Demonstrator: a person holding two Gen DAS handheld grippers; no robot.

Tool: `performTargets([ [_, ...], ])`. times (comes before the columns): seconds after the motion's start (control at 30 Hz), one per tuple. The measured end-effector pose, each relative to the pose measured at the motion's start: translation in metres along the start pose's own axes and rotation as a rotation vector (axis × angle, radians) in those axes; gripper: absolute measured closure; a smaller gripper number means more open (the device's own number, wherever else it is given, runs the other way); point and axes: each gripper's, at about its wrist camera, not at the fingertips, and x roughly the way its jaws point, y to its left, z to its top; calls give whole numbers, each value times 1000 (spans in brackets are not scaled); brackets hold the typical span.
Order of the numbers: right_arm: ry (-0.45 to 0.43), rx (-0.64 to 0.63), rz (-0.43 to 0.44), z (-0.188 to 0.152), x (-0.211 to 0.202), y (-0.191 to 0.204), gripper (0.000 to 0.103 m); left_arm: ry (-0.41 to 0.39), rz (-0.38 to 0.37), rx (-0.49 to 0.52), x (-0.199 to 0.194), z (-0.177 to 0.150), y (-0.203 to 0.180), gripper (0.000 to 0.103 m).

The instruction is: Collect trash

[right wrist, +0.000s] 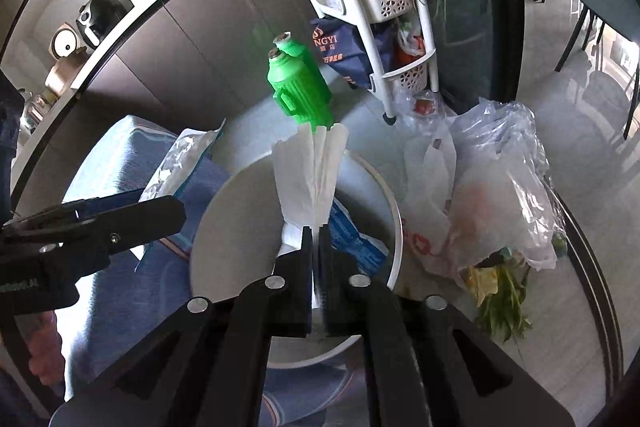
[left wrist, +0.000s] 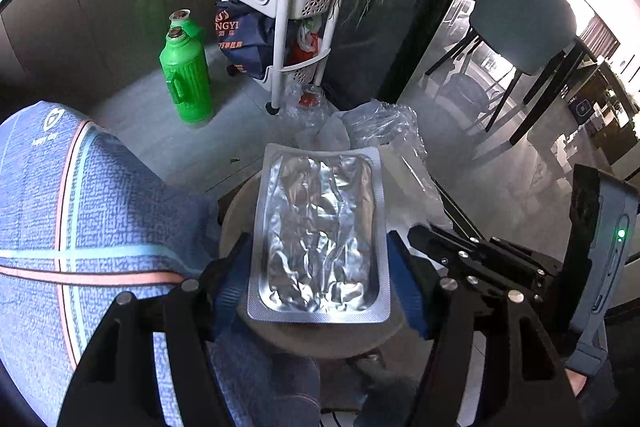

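Left gripper: closed from both sides on a silver foil pouch, its blue-lined fingers pressed to the pouch's long edges; in the right wrist view it enters from the left with the pouch tilted beside the bin.
Right gripper: clamped on a folded white paper towel that fans upward above the bin; in the left wrist view its black body sits at the right.
Floor: pale grey and glossy, carrying everything below.
Cabinets: dark fronts along the back, under a white worktop with small appliances and packets on it.
Blue cushion: woven blue fabric with pink and pale stripes, at the left, touching the bin's side.
Rolling rack: white, with perforated baskets holding clear plastic bags, green leaves and a navy bag with orange lettering.
Chair: grey-green seat on black legs, beyond the dark glass partition, well apart from the bin.
Trash bin: round and white-rimmed, directly under both grippers, with a blue wrapper already inside; in the left wrist view only its rim shows around the pouch.
Plastic bags: crumpled clear and white, just right of the bin, with green stems on the floor beside them.
Green bottles: 2, upright, handled, capless, standing near the rack's foot behind the bin.
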Motion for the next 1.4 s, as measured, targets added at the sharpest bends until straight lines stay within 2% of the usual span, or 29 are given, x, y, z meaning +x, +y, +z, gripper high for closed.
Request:
performTargets([
  [0.1,-12,-20,-3,-1,0,-1,91,-43,-4,2,-7,0,0,17],
  [0.2,-38,-43,0,-3,-6,-1,79,-98,-2,1,-19,3,0,11],
  [0.27,-59,-59,-2,-5,-11,-1,62,-133,-5,-9,-28,4,1,6],
  [0.3,-69,-68,2,-5,-13,0,58,-152,-7,-18,-33,5,1,4],
  [0.33,-75,-77,4,-6,-16,1,50,-164,-10,-23,-37,5,2,4],
  [0.47,-92,-101,23,-7,-26,8,9,-203,6,-40,-57,3,0,4],
  [0.63,-78,-132,37,-6,-39,23,9,-240,89,-42,-85,-7,-5,4],
  [0.9,-112,-217,18,-5,-86,67,9,-324,204,-124,-164,-41,0,4],
  [1.27,-175,-322,18,-13,-177,152,9,-395,430,-280,-283,-120,29,4],
  [1.4,-183,-342,20,-20,-213,186,9,-410,484,-322,-320,-144,34,4],
])
